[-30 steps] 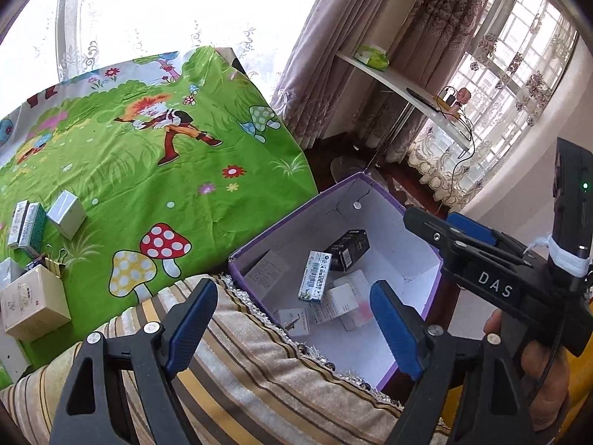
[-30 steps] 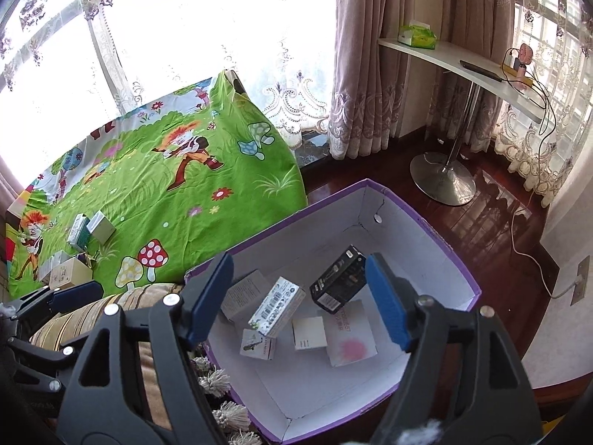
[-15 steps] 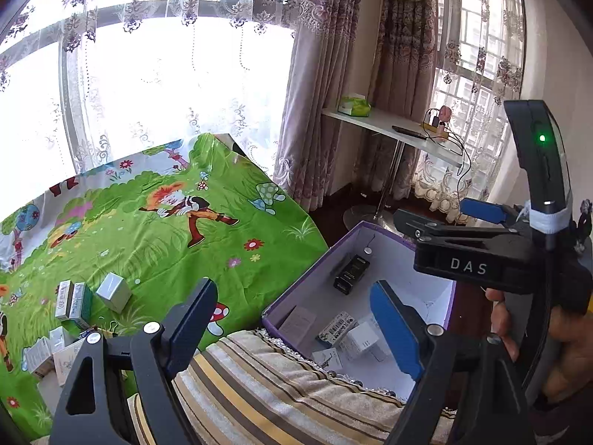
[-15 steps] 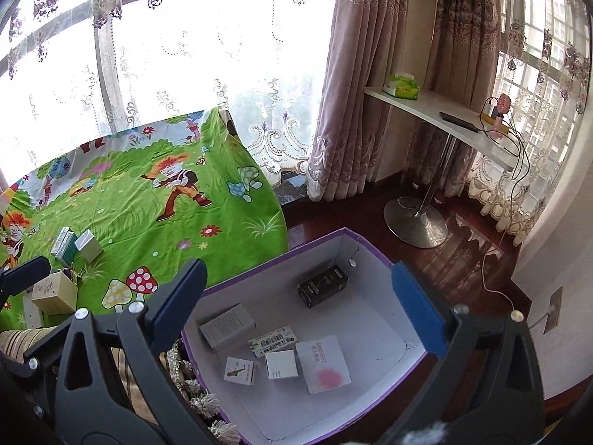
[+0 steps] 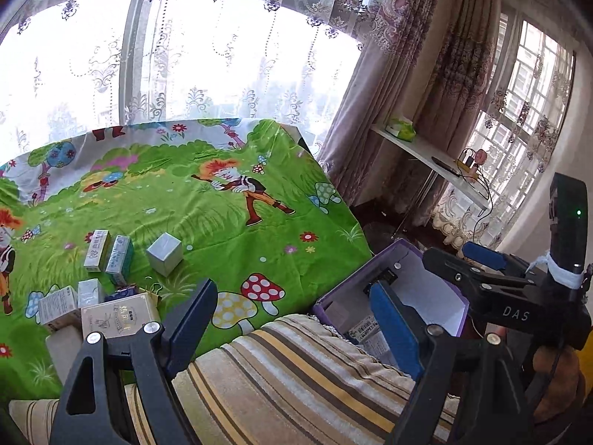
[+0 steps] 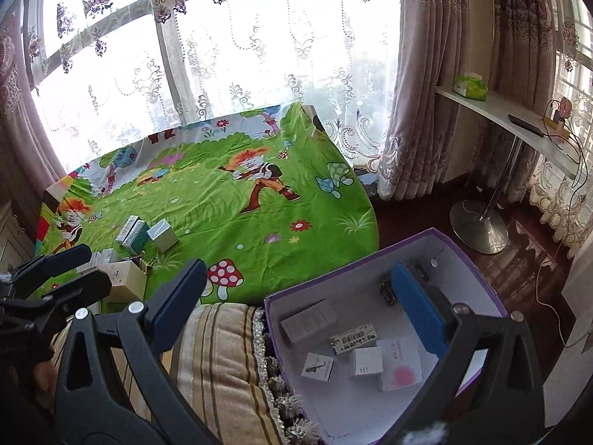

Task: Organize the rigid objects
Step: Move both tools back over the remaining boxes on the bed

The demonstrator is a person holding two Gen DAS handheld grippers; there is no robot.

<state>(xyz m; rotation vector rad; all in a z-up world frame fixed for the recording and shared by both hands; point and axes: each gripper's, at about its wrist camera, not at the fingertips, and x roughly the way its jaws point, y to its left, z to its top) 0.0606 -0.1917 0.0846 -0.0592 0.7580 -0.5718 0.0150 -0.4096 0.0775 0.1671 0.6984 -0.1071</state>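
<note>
- Remaining small boxes (image 5: 111, 282) are clustered left on the surface (image 5: 229, 230), nearer the left tool (image 5: 292, 319).
- Left tool and right tool (image 6: 296, 304) are seen open, empty; purple box (image 6: 463, 256) right.

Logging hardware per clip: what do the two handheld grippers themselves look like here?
Both are black plastic clamp-style frames with silver rivets and flat blue pads. In the left wrist view, the left gripper fills the foreground; the right gripper beside it carries white "DAS" lettering, an upright black module with a green light, and white tape. In its own view, the right gripper looks the same build.
</note>
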